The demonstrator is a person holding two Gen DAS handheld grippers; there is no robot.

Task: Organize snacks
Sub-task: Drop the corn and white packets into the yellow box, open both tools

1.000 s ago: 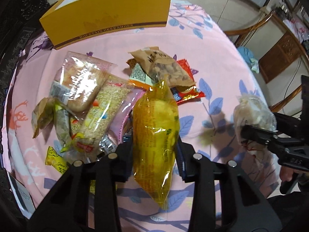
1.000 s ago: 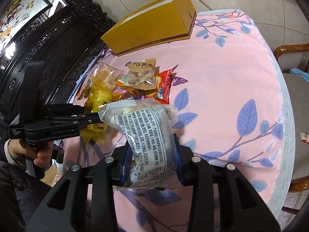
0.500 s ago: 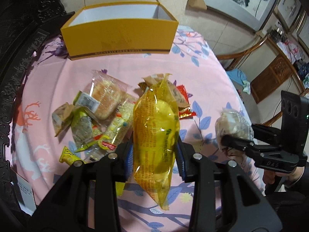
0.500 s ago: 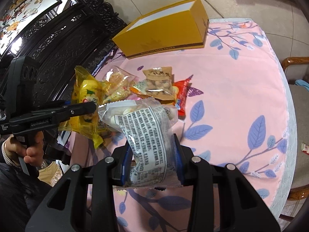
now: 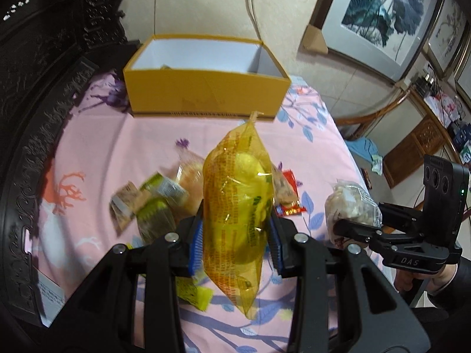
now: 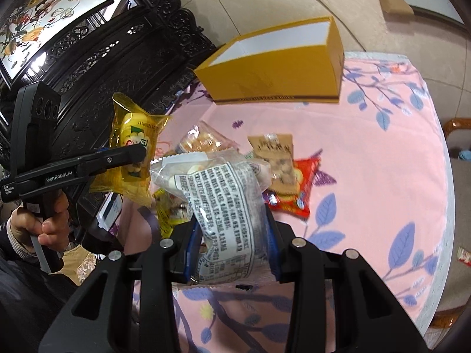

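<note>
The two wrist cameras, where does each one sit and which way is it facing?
Left wrist view: on the left gripper, angled down over the pink floral tablecloth toward the open yellow cardboard box; its jaws pinch a yellow transparent snack packet; the right gripper shows.
Right wrist view: on the right gripper, facing that box; it holds a clear printed snack bag; the left hand shows.
Shared: box, both packets, tablecloth, loose snacks.

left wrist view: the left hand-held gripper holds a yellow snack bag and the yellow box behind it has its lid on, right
Not quite. The left hand-held gripper does hold the yellow snack bag, but the yellow box has no lid on: the left wrist view shows its top open and its white inside.
</note>
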